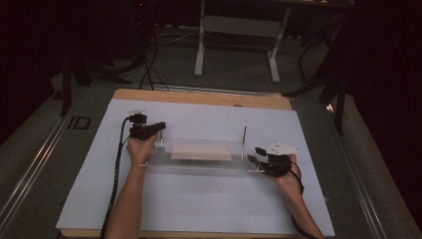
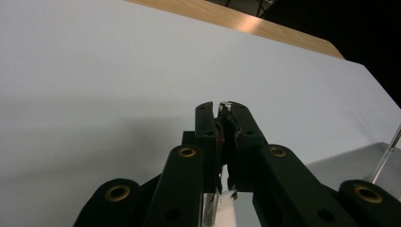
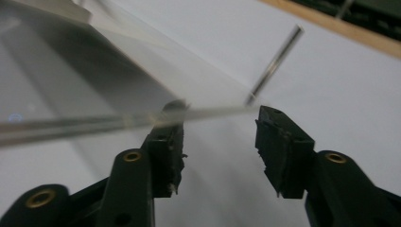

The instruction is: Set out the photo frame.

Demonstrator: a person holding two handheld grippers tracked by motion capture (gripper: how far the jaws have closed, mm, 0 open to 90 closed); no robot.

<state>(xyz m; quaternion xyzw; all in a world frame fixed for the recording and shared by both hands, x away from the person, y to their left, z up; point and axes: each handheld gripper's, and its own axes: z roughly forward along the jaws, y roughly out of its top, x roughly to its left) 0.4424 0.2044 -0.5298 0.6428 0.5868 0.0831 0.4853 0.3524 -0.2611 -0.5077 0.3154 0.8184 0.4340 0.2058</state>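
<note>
A clear plastic plate (image 1: 199,165) lies level on thin metal posts over a beige sheet (image 1: 201,153) at the table's middle. My left gripper (image 1: 161,126) is at the plate's far left corner. In the left gripper view its jaws (image 2: 222,111) are shut on a thin metal post (image 2: 227,105), whose silver tip shows between the pads. My right gripper (image 1: 255,155) is at the plate's right end, open. In the right gripper view the plate's edge (image 3: 94,124) crosses the left fingertip (image 3: 166,142) of the gripper (image 3: 220,120). An upright post (image 3: 275,60) stands beyond it.
A white sheet (image 1: 199,204) covers most of the wooden table (image 1: 199,97). A second upright post (image 1: 244,141) stands at the plate's far right. Cables trail from both grippers toward the near edge. Desk legs (image 1: 200,55) stand on the dark floor beyond.
</note>
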